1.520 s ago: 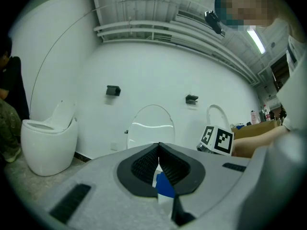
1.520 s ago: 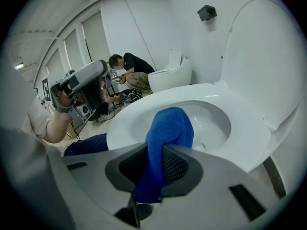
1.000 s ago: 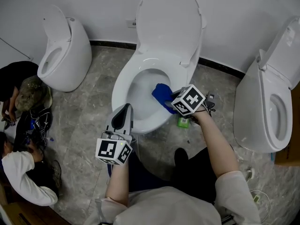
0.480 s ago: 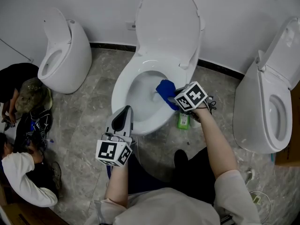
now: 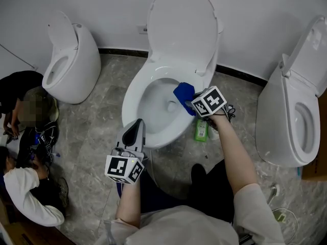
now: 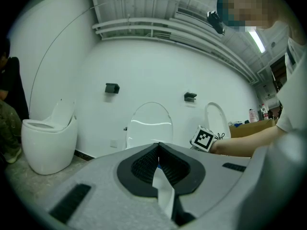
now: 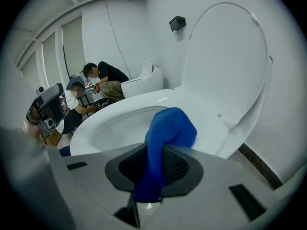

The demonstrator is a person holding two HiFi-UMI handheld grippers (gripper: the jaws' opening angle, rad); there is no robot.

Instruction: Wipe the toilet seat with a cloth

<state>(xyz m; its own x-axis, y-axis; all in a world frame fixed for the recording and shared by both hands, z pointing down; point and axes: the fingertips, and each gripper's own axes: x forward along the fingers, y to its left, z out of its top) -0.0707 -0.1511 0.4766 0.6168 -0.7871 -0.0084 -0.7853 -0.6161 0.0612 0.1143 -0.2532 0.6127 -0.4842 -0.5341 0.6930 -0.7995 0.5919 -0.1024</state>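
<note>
We are losing the near end of the crumpled blue cloth [image 5: 183,93] behind the right gripper [image 5: 189,103]'s marker cube in the head view. The gripper is also covering the top of a small green bottle [image 5: 201,131] on the floor. The white toilet at right [image 5: 288,121] and a white-sleeved person at left [image 5: 23,190] are running off the frame.

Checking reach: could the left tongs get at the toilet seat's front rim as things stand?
Probably yes: the left tongs, shut, hang just before the front rim of the toilet seat with nothing between; the right tongs, holding the cloth, are off to its side.
</note>
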